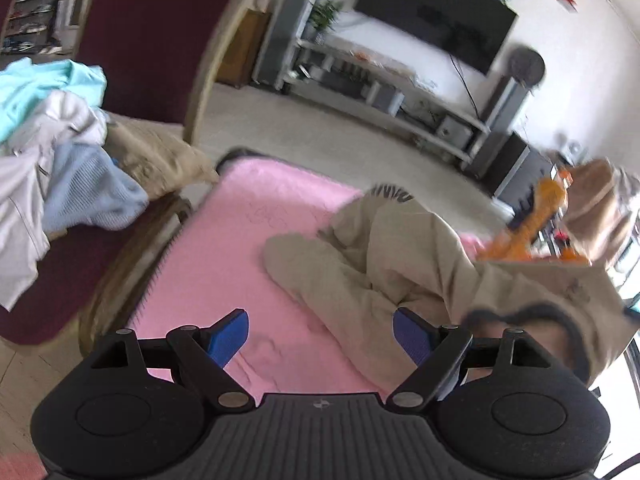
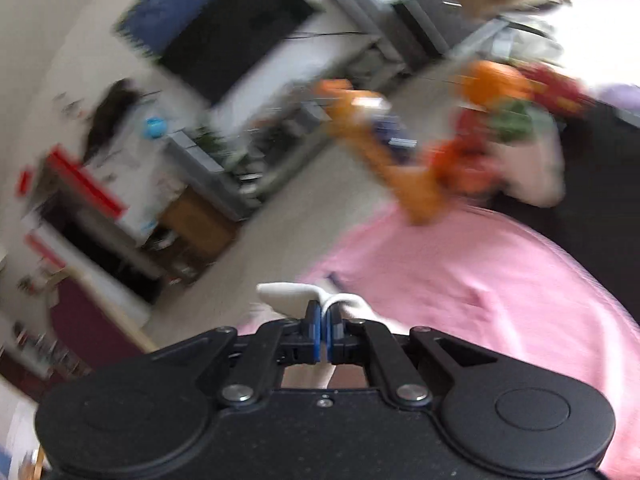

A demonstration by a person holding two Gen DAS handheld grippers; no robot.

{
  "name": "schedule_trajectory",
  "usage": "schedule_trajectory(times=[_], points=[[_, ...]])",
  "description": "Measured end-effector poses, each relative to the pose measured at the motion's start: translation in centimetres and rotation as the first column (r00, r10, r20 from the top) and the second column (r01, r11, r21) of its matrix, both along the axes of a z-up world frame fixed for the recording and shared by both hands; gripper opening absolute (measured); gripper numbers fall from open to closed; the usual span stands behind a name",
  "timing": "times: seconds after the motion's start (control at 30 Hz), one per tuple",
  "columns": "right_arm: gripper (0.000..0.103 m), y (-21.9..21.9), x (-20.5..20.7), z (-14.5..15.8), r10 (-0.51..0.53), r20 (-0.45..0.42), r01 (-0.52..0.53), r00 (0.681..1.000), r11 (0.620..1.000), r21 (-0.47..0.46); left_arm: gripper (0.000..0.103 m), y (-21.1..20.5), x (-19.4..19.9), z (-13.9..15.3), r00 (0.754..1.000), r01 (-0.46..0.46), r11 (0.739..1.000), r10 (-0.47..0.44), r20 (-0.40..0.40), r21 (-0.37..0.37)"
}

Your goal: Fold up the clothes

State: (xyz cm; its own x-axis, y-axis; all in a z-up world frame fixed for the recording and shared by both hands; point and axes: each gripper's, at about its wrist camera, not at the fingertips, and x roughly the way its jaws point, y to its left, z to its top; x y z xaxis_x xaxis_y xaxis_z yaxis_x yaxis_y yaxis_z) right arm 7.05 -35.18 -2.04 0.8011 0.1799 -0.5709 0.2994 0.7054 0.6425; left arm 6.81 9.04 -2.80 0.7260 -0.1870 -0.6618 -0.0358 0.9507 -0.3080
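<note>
A beige garment (image 1: pixel 384 264) lies crumpled on a pink cloth-covered surface (image 1: pixel 224 248), its right part lifted up toward the right edge of the left wrist view. My left gripper (image 1: pixel 320 336) is open and empty, low over the pink cloth just in front of the garment. My right gripper (image 2: pixel 323 316) is shut on a fold of pale beige fabric (image 2: pixel 292 296), held above the pink surface (image 2: pixel 480 288). The right wrist view is blurred by motion.
A pile of light blue, white and turquoise clothes (image 1: pixel 52 152) sits on a dark red seat (image 1: pixel 60 280) at left. Orange toys (image 2: pixel 400 168) stand at the far edge of the pink surface. A TV (image 1: pixel 432 20) and low shelf stand across the floor.
</note>
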Motion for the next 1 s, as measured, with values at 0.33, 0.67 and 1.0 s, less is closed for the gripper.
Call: schedule_trajectory(times=[0.33,0.67,1.0], points=[[0.040,-4.7,0.3,-10.4,-0.056,-0.162,0.078,0.985,0.988,0.131,0.063,-9.0,3.5,-2.4,0.981,0.156,0.979,-0.138,-0.138,0.131],[0.046,-3.6,0.3,-10.9,0.073,-0.076,-0.053,0.994,0.972,0.228,0.072,-20.1,11.7,-0.5,0.956,0.280,0.930,-0.247,-0.159,0.239],[0.064,-5.0,0.3,-11.1,0.072,-0.061,-0.053,0.996,0.963,0.266,0.077,-30.1,19.0,-8.2,0.885,0.422,0.726,-0.199,-0.421,0.543]])
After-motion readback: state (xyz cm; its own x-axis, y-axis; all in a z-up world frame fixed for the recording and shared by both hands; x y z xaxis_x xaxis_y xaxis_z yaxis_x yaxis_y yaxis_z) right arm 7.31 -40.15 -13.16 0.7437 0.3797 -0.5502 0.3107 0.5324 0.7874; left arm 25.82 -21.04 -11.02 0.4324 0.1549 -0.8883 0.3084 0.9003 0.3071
